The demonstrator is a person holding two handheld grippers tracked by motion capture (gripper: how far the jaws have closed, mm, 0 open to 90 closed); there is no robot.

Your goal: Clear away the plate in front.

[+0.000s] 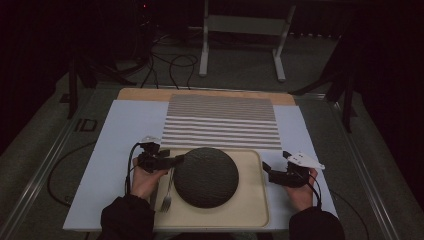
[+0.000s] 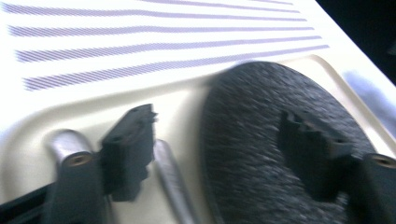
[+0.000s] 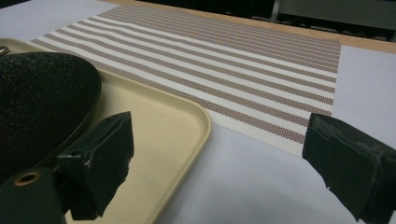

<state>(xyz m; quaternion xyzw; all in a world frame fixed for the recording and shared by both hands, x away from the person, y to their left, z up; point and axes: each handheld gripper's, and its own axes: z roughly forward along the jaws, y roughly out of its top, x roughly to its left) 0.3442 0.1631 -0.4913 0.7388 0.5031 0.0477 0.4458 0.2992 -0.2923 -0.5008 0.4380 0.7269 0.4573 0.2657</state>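
Note:
A dark round plate (image 1: 206,176) (image 2: 261,140) (image 3: 37,98) lies on a cream tray (image 1: 250,205) (image 2: 182,102) (image 3: 159,130). A fork (image 1: 167,197) rests on the tray just left of the plate, and its metal handle (image 2: 170,182) runs up between my left jaws. My left gripper (image 1: 179,160) (image 2: 217,121) is open at the plate's left rim, one jaw over the tray and the other over the plate, with no pad pressing on anything. My right gripper (image 1: 266,172) (image 3: 219,128) is open and empty beside the tray's right edge.
A brown-and-white striped placemat (image 1: 221,122) (image 2: 140,42) (image 3: 224,60) lies behind the tray on a white sheet (image 1: 125,145) (image 3: 243,186). A second metal handle (image 2: 65,144) lies on the tray by my left jaw. Beyond the table's far edge, cables and a stand's legs (image 1: 240,45) are on the floor.

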